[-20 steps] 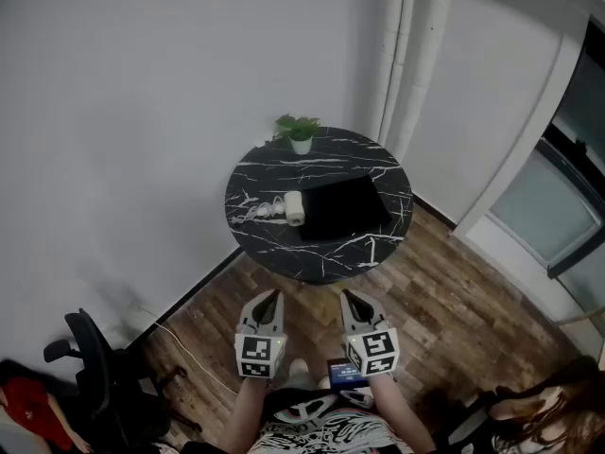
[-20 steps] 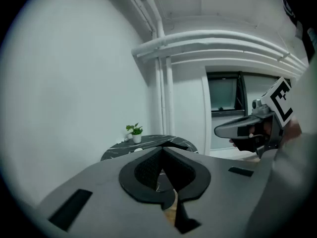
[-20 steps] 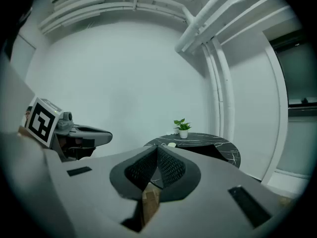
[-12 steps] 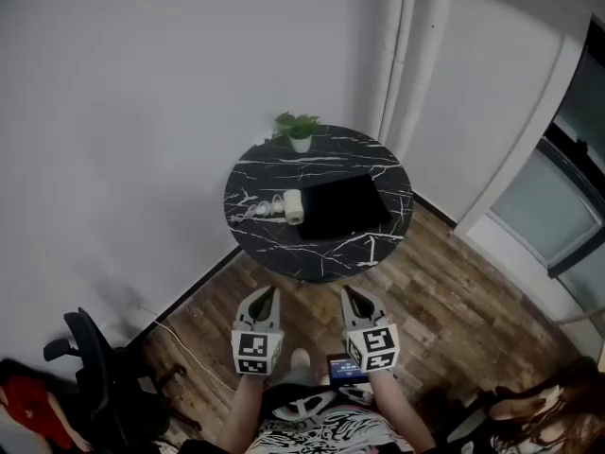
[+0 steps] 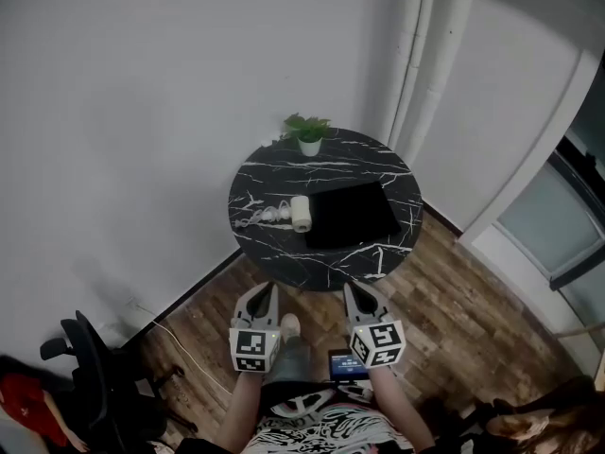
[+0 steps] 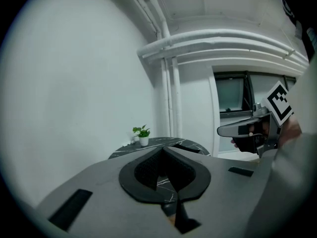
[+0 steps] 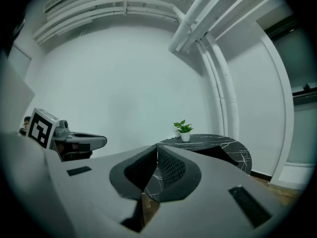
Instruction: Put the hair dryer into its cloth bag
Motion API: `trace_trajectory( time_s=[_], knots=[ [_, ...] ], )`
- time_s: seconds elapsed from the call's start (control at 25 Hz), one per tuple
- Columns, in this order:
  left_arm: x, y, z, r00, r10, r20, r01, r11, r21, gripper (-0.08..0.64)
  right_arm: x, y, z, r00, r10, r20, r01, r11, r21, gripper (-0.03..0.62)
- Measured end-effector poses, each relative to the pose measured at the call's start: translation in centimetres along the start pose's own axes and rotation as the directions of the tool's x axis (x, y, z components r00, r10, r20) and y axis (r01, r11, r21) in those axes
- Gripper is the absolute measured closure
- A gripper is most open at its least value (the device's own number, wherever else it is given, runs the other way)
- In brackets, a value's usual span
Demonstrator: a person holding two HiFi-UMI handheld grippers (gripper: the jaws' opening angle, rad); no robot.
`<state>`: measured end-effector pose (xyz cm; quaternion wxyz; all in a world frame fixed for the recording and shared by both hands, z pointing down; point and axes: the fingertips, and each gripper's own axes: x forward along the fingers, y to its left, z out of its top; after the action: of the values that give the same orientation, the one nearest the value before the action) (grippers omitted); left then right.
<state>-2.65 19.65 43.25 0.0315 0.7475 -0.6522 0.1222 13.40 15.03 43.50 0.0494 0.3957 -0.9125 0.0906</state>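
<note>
I hold my left gripper point(image 5: 268, 289) and right gripper point(image 5: 350, 287) pressed together, empty, short of the round black marble table point(image 5: 284, 270), where the white hair dryer point(image 5: 301, 213) lies beside the flat black cloth bag point(image 5: 352, 214).

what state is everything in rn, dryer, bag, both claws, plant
hair dryer: lying on the table, outside the bag, cord loose beside it
bag: lying flat on the table, right of the dryer
left claw: shut, empty, short of the table
right claw: shut, empty, short of the table
plant: upright at the table's far edge
</note>
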Motion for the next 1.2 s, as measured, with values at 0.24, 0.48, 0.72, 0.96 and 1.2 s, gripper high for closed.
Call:
trace_trajectory(
  time_s=[0.24,0.48,0.72,0.96,1.2],
  knots=[
    [6.3,4.3,-0.3,1.000,-0.029,0.006,0.029,0.999,-0.022,0.546,7.1,-2.1,0.6,1.000,-0.012,-0.005,0.012,1.000,-0.001,0.572],
    [14.8,10.4,0.6,0.998,-0.064,-0.009,0.064,0.997,-0.039,0.546,16.2,-3.7,1.6,0.998,-0.018,-0.059,0.019,1.000,0.010,0.572],
    [22.6,15.4,0.6,0.992,-0.122,-0.036,0.123,0.992,0.007,0.546,24.7,-4.7,2.0,0.994,-0.009,-0.105,0.013,0.999,0.042,0.572],
    [28.8,16.7,0.3,0.971,-0.238,-0.035,0.240,0.965,0.109,0.546,29.6,-6.6,0.5,0.982,-0.067,-0.178,0.075,0.996,0.040,0.572],
    [31.3,15.8,-1.1,0.947,-0.317,-0.058,0.321,0.943,0.092,0.546,28.9,-8.2,-0.9,0.960,-0.138,-0.242,0.150,0.988,0.034,0.571]
  ],
)
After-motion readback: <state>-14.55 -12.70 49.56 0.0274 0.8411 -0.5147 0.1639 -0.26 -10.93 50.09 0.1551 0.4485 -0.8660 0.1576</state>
